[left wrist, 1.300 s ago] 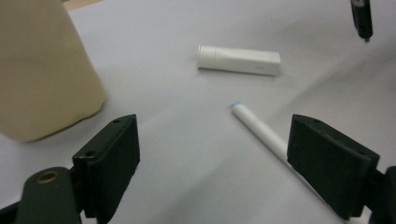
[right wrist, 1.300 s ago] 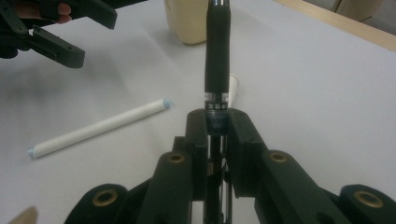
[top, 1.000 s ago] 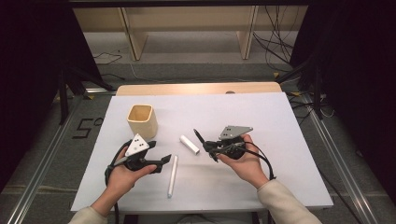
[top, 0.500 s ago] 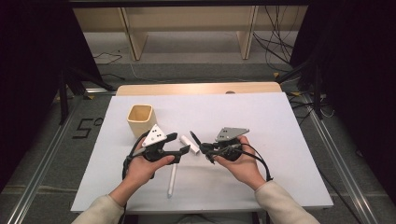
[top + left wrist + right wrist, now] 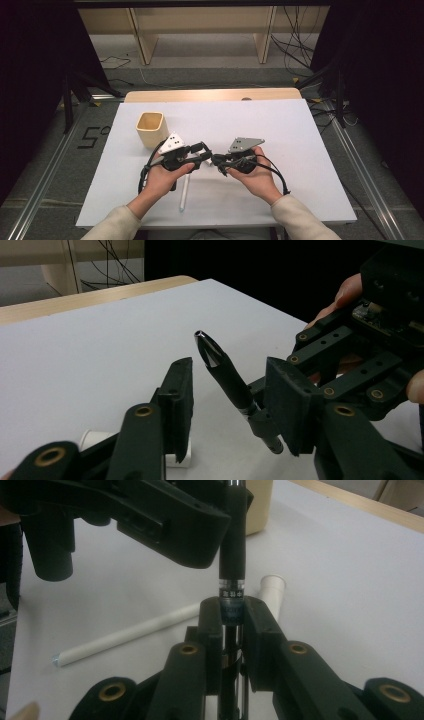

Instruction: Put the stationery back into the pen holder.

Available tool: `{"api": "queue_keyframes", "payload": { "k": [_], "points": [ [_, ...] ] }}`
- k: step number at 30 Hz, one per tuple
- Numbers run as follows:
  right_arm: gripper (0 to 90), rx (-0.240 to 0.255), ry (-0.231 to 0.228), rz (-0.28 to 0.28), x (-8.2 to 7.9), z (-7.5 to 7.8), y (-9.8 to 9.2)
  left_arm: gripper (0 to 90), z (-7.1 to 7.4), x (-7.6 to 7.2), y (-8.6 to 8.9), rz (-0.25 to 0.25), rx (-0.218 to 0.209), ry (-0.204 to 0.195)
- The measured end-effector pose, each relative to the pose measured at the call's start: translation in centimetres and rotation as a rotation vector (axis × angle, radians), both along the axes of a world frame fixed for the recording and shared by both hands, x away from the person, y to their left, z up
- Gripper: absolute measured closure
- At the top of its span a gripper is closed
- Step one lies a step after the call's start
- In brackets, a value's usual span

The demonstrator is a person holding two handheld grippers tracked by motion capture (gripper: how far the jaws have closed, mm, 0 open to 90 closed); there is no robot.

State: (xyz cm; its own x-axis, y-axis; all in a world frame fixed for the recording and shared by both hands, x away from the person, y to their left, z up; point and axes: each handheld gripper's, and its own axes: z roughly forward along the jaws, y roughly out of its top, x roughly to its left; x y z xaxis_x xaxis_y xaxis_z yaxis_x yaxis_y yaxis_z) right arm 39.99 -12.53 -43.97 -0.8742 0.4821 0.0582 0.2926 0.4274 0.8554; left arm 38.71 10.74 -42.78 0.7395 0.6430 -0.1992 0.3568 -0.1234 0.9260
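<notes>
Clamping a black pen (image 5: 232, 555) low on its barrel in the right gripper (image 5: 231, 611), tip lying between the left gripper (image 5: 230, 390) fingers (image 5: 177, 390), just been closing, untouched; both hands hovering level above the table (image 5: 310, 150).

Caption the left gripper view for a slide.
Left claw closing around the black pen that the right claw holds, over the white table.

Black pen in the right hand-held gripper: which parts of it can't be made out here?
- Black pen: its upper end is cut off by the top edge of the right gripper view.
- Its lower end is hidden between the right hand-held gripper pads.
- High view: the pen is too small among both hand-held grippers.
</notes>
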Motion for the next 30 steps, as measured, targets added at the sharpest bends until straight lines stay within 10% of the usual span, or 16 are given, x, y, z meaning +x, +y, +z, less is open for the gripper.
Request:
{"api": "queue_keyframes", "payload": {
  "k": [18,30],
  "points": [
    [80.1,0.005,-0.033,0.002,-0.21,0.06,0.50,79.0,-0.24,-0.02,-0.14,-0.017,-0.120,0.045],
    [70.3,0.014,-0.049,-0.018,-0.26,0.17,0.54,79.9,0.32,-0.03,-0.03,-0.009,-0.092,-0.007]
  ]
}}
